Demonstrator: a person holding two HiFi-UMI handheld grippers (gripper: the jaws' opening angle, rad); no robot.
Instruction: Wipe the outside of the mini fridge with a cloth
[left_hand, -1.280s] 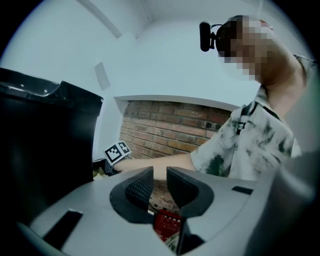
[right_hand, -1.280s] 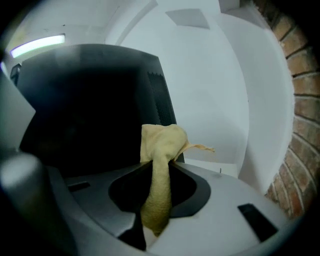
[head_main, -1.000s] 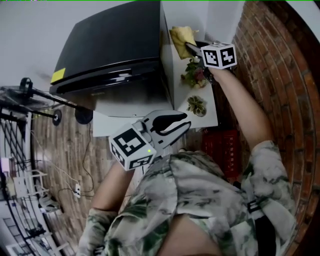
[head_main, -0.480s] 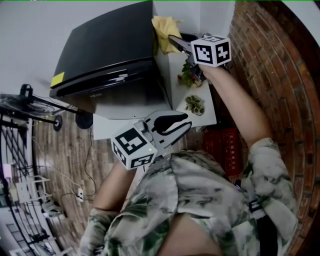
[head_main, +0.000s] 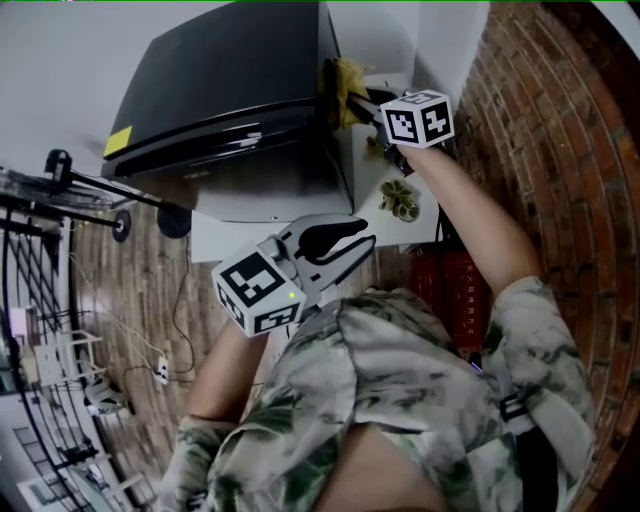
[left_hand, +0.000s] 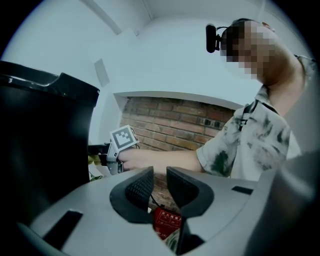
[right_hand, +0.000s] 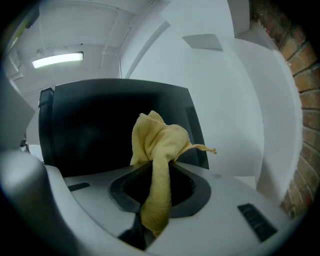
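the mini fridge (head_main: 230, 90) is a black box that fills the upper left of the head view, with its top face turned to the camera and its right side wall running along the 12-to-6 line. the yellow cloth (head_main: 345, 78) sits bunched right at that wall's top edge, toward the fridge's far end, and looks pressed to it, though actual contact is hard to confirm.

the right gripper (head_main: 355, 100) has its jaws closed on the cloth. in the right gripper view one tail of the cloth (right_hand: 157, 145) hangs down through the jaws toward 6 o'clock, and the loose wad stands up past the tips at 12 o'clock. the dark fridge wall (right_hand: 90, 130) lies straight ahead of the right gripper (right_hand: 157, 172) and spreads wide toward 9 o'clock, with the wad between tips and wall.

so the coming stroke likely depends on this: the surface is dead ahead of the jaws, its long run goes left in that view, and most of the panel seems unwiped on that side. the wipe should travel along the wall, not into it.

the left gripper (head_main: 340, 245) hangs at about 6 o'clock from the fridge, close to the person's chest and well apart from it. its jaws stand a narrow gap apart and hold nothing. the right gripper is by far the nearer one.
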